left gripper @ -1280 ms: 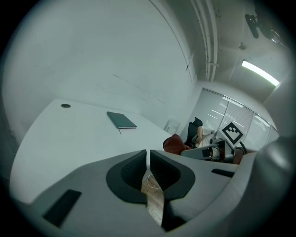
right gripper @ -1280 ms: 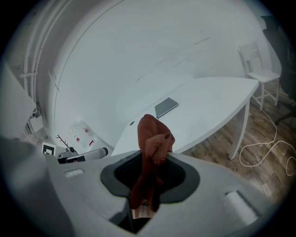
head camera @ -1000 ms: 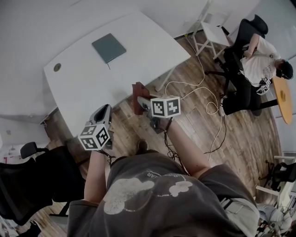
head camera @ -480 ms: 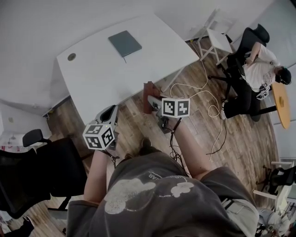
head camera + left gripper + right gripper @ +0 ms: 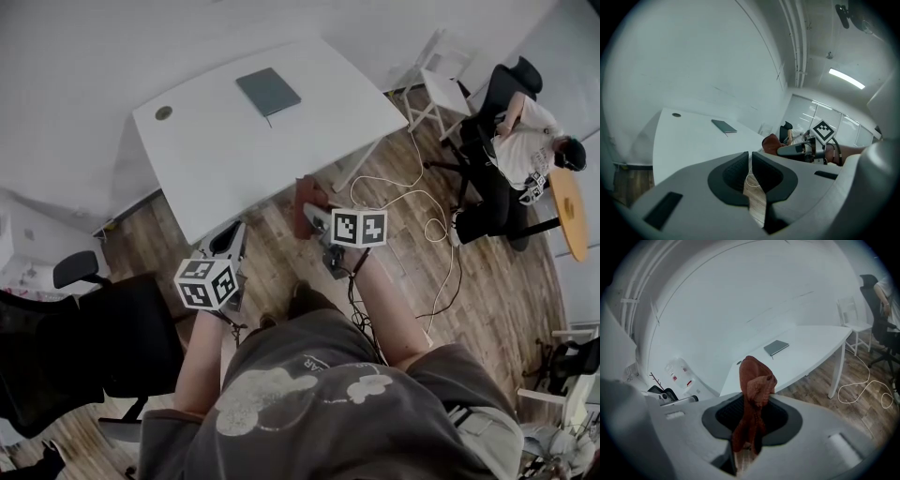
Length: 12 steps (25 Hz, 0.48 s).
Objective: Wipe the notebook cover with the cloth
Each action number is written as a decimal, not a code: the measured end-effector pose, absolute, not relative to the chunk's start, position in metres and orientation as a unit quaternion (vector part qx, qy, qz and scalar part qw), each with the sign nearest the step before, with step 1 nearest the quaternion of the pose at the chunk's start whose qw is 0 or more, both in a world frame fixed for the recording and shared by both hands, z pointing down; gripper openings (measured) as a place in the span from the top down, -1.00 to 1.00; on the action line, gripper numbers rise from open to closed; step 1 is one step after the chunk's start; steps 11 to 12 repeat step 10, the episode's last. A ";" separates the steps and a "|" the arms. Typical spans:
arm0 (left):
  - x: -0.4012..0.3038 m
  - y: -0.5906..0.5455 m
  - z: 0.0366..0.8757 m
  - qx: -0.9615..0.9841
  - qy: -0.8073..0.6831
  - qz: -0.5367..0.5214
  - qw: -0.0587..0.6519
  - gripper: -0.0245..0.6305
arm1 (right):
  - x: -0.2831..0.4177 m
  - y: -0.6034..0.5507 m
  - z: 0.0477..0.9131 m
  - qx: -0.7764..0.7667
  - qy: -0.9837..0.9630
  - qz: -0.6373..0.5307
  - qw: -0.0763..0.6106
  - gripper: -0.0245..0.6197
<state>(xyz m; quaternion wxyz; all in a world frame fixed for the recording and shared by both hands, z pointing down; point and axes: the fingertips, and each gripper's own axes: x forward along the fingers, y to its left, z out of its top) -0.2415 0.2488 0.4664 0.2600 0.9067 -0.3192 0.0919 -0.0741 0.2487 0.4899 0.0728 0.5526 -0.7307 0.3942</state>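
A dark grey notebook (image 5: 268, 91) lies flat on the far part of the white table (image 5: 216, 159); it also shows in the left gripper view as the notebook (image 5: 724, 126) and in the right gripper view as the notebook (image 5: 776, 347). My right gripper (image 5: 317, 217) hangs over the wooden floor short of the table, shut on a rust-brown cloth (image 5: 307, 199). The cloth (image 5: 752, 394) stands up bunched between its jaws. My left gripper (image 5: 232, 242) is near the table's front edge, its jaws together on nothing (image 5: 750, 161). Both grippers are well apart from the notebook.
A round cable grommet (image 5: 164, 112) sits in the table's left part. A black office chair (image 5: 94, 328) stands at my left. At the right are a white chair (image 5: 441, 70), a seated person (image 5: 525, 141), a round wooden table (image 5: 574, 202) and a white cable (image 5: 427, 225) on the floor.
The head view has swung, so the table and notebook sit further right in the picture. Both grippers lie slightly lower in frame. The right gripper still holds the cloth.
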 end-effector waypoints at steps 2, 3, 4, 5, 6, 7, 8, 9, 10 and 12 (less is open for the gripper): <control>-0.252 0.258 0.467 0.907 -0.318 0.090 0.262 0.86 | -0.084 0.257 0.491 0.554 -0.729 0.395 0.074 0.60; -0.257 0.263 0.468 0.906 -0.318 0.089 0.264 0.86 | -0.090 0.263 0.491 0.555 -0.728 0.396 0.074 0.60; -0.262 0.269 0.469 0.906 -0.318 0.087 0.264 0.86 | -0.095 0.268 0.492 0.555 -0.728 0.396 0.075 0.60; -0.267 0.275 0.470 0.906 -0.319 0.086 0.264 0.86 | -0.100 0.275 0.492 0.556 -0.728 0.394 0.075 0.60; -0.271 0.281 0.471 0.906 -0.319 0.085 0.264 0.86 | -0.104 0.281 0.491 0.556 -0.729 0.392 0.074 0.60; -0.275 0.287 0.472 0.907 -0.319 0.083 0.264 0.86 | -0.108 0.287 0.491 0.556 -0.730 0.390 0.074 0.60; -0.278 0.292 0.473 0.907 -0.319 0.083 0.264 0.86 | -0.112 0.293 0.491 0.556 -0.731 0.389 0.074 0.60; -0.281 0.298 0.474 0.907 -0.318 0.082 0.264 0.86 | -0.115 0.298 0.492 0.556 -0.731 0.388 0.073 0.60; -0.283 0.303 0.476 0.907 -0.318 0.082 0.264 0.86 | -0.119 0.304 0.492 0.556 -0.732 0.387 0.073 0.60; -0.283 0.303 0.476 0.907 -0.318 0.082 0.264 0.86 | -0.119 0.304 0.492 0.556 -0.732 0.387 0.073 0.60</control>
